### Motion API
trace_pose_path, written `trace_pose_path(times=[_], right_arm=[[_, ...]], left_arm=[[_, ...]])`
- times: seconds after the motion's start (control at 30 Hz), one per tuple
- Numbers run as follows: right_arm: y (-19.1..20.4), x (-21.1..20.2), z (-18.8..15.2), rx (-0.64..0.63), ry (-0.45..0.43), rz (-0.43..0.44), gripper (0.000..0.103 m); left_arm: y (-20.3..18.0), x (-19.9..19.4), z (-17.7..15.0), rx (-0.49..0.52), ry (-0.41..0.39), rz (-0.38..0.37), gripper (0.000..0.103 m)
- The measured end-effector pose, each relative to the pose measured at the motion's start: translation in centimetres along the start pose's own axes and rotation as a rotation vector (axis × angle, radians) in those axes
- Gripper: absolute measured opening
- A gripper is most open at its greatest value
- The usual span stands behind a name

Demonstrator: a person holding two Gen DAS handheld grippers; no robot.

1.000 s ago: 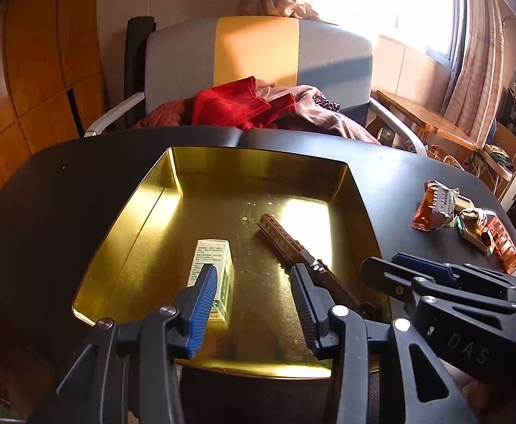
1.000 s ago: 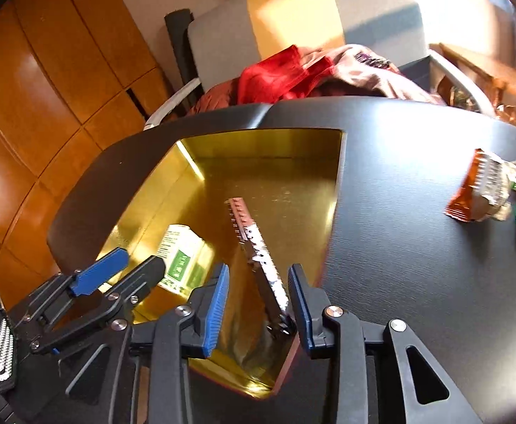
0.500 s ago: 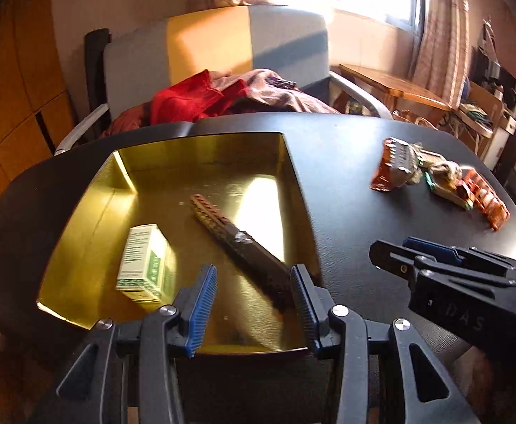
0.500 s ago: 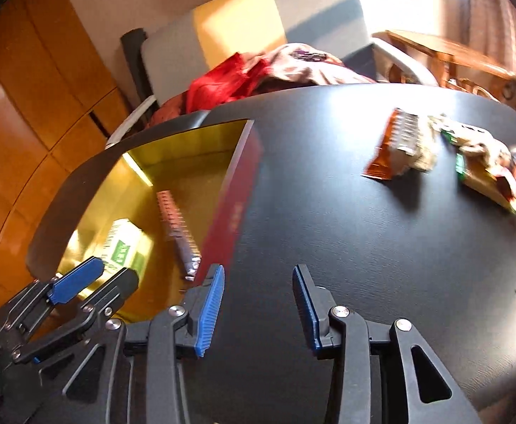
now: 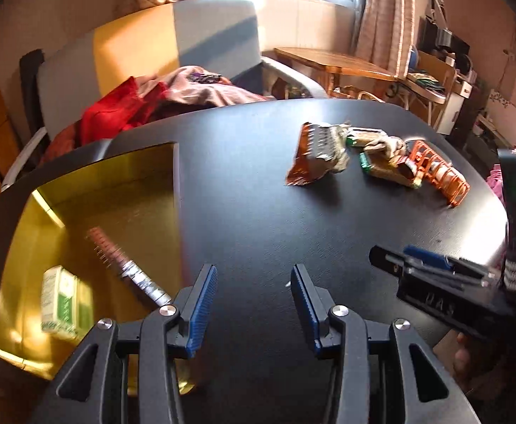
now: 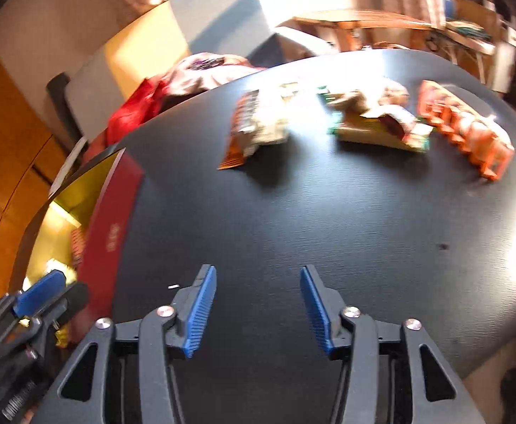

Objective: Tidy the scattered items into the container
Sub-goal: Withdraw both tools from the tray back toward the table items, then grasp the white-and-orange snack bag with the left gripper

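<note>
Both the left gripper and right gripper hover empty, jaws apart, over the black tabletop; crinkly orange snack wrapper, well outside the gold metal tray, looks light, soft, slippery, so pinch its flat edge.

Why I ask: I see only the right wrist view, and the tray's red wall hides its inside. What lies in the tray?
Observer: A small white-and-green box lies on the floor of the tray, near the front.
Operator: Anything else inside?
Observer: A long thin toothed strip lies slantwise, right of the box.
Operator: Is the left claw carrying something?
Observer: No, the left claw is open and empty, over the dark table.
</note>
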State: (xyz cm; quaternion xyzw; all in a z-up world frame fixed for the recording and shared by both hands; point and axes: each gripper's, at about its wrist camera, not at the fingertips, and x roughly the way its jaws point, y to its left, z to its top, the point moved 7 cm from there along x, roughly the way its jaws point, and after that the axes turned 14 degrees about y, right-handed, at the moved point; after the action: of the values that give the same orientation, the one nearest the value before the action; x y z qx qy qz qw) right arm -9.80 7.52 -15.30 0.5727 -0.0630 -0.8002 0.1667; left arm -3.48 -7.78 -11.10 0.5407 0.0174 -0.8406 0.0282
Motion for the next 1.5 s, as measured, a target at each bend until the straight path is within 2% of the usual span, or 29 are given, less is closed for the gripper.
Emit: trace_pose_path(times=[0.33,0.67,0.8,0.9,0.93,1.0,1.07,1.13,1.2,1.27,1.4,1.5], right_arm=[[-6.6,-0.4,1.0,0.138,-0.009,-0.032,0.055],[-8.7,-0.2,2.5,0.158,-0.016,-0.026,0.058],[-9.0,-0.3,2.9,0.155,-0.020,-0.022,0.059],[-9.3,-0.3,3.1,0.152,-0.020,-0.022,0.059],[-9.3,-0.3,3.2,0.150,-0.022,-0.024,0.059],[-9.4,-0.2,3.4,0.147,-0.023,-0.027,0.060],[-9.4,-0.1,3.6,0.143,-0.026,-0.028,0.062],[-9.4,-0.1,3.7,0.138,-0.029,-0.025,0.063],[-9.6,-0.4,4.0,0.141,-0.044,0.006,0.064],[-9.9,-0.9,4.5,0.146,-0.065,0.042,0.065],[-11.2,-2.4,6.9,0.139,-0.117,0.074,0.066],[-11.4,-2.9,10.3,0.090,-0.152,0.063,0.069]], left_arm=[[-6.6,4.3,8.3,0.131,0.041,-0.170,0.044],[-7.4,8.6,15.5,0.182,0.049,-0.211,0.046],[-8.1,11.2,16.7,0.220,0.117,-0.228,0.048],[-7.5,12.7,17.7,0.205,0.129,-0.204,0.050],[-7.1,13.1,18.0,0.193,0.132,-0.204,0.055],[-6.7,13.5,18.7,0.166,0.136,-0.235,0.058],[-6.9,13.7,19.0,0.174,0.132,-0.240,0.058],[-7.3,14.0,19.1,0.189,0.133,-0.226,0.064],[-7.8,14.5,19.1,0.197,0.141,-0.214,0.064],[-8.6,15.2,18.6,0.211,0.181,-0.234,0.064],[-8.7,15.5,17.6,0.200,0.178,-0.216,0.063],[-7.8,15.2,16.7,0.150,0.193,-0.257,0.062]])
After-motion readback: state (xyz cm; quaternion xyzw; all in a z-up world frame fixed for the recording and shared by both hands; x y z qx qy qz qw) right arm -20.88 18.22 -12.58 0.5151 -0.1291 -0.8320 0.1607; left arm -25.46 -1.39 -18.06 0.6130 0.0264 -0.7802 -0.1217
